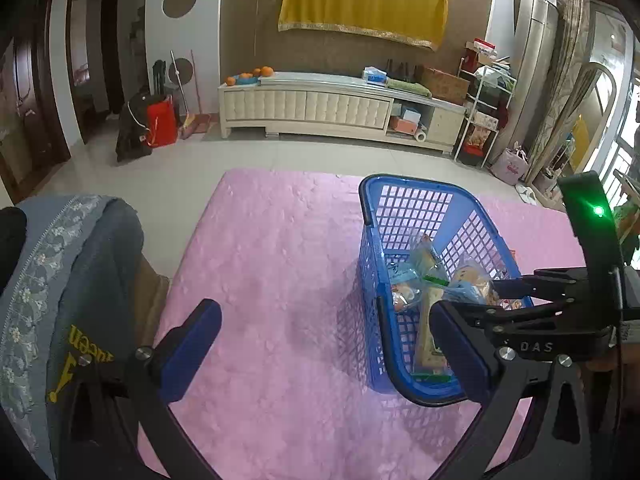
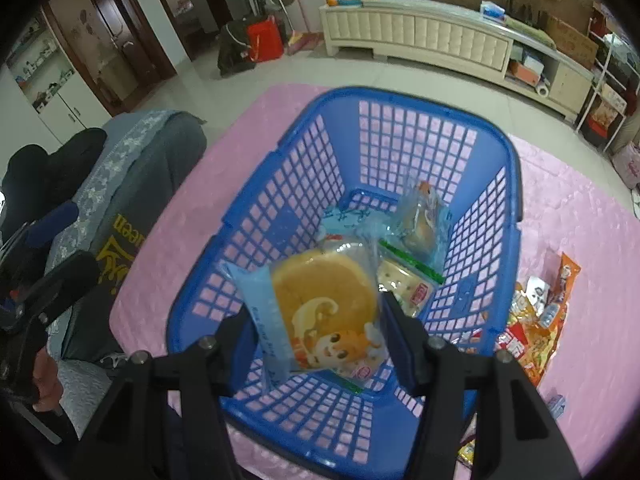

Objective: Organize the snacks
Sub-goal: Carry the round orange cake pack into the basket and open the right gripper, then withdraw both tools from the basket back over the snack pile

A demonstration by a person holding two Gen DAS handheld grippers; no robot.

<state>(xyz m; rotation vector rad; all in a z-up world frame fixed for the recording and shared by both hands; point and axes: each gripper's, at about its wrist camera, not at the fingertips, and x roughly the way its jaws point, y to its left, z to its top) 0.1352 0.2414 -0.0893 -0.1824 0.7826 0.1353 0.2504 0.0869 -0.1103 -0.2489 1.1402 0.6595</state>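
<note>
A pink cloth (image 1: 280,264) fills the centre of both views; on it stands a blue lattice basket (image 2: 404,148), at right of centre in the left wrist view and mid-frame in the right wrist view. Inside the basket: a wrapped round bun (image 2: 418,216) leaning toward the far right corner; a flat green-edged cracker pack (image 2: 408,284) on the floor beneath it; a pale blue wrapper (image 2: 344,216) behind. The right gripper (image 2: 320,328), at lower centre, pinches a wrapped round cake (image 2: 324,304) above the basket's near half; its jaws press the packet's two sides. The left gripper (image 1: 324,340) hangs spread wide over the cloth, holding nothing, left of the basket. Loose orange snack packets (image 2: 536,320) lie on the cloth at right, just beside the basket wall.
</note>
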